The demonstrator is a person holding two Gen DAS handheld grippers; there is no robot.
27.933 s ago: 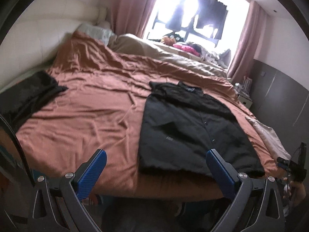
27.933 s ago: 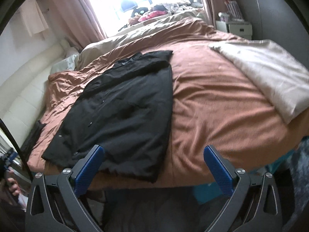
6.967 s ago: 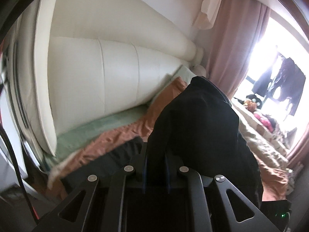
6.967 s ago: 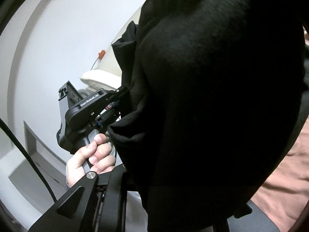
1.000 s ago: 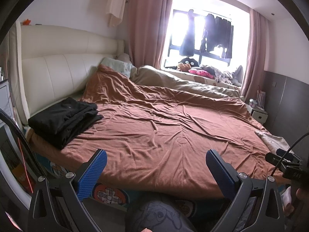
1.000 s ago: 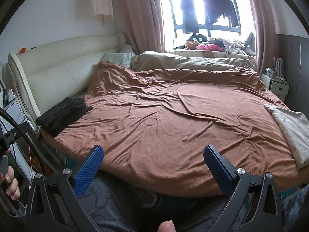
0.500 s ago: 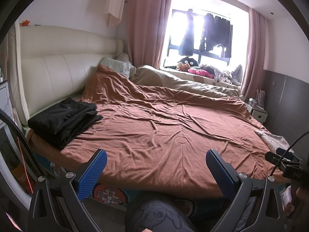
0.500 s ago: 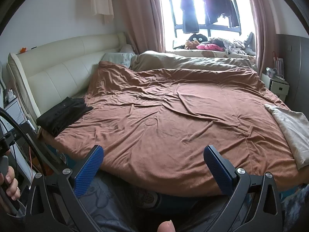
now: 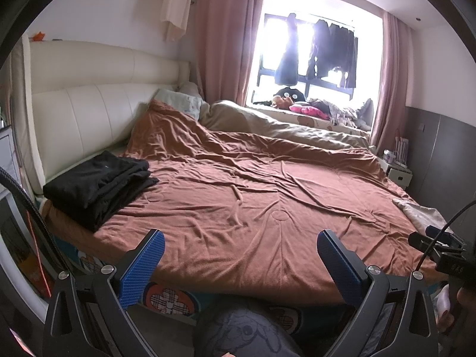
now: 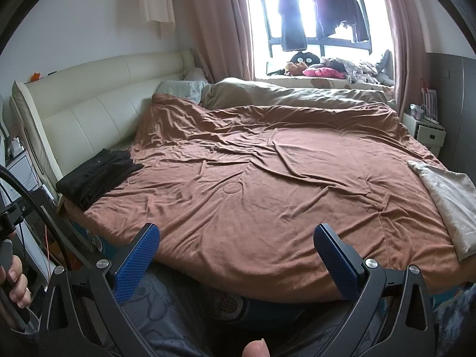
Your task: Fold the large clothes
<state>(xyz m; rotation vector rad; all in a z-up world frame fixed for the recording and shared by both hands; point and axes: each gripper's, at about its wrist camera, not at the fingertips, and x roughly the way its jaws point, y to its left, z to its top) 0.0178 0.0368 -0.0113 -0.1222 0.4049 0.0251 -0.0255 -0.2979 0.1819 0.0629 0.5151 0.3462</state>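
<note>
Folded black garments (image 9: 95,181) lie stacked at the bed's corner by the cream headboard (image 9: 89,110), well off to the left of both sets of jaws and beyond their tips. The left gripper (image 9: 241,257) and the right gripper (image 10: 236,253) hang at the near edge of the bed, each with jaws spread wide and holding nothing. Ahead of the jaws stretches a rumpled brown duvet (image 10: 267,178), bare of clothing; a beige blanket (image 10: 446,202) drapes the bed's edge to the right of the right gripper. The folding appears complete, with the stack squared and nothing else laid out. If another garment is to come, it would best be spread flat on the open duvet directly ahead of the jaws, smoothed before the first fold, and kept well apart from the finished stack.
</note>
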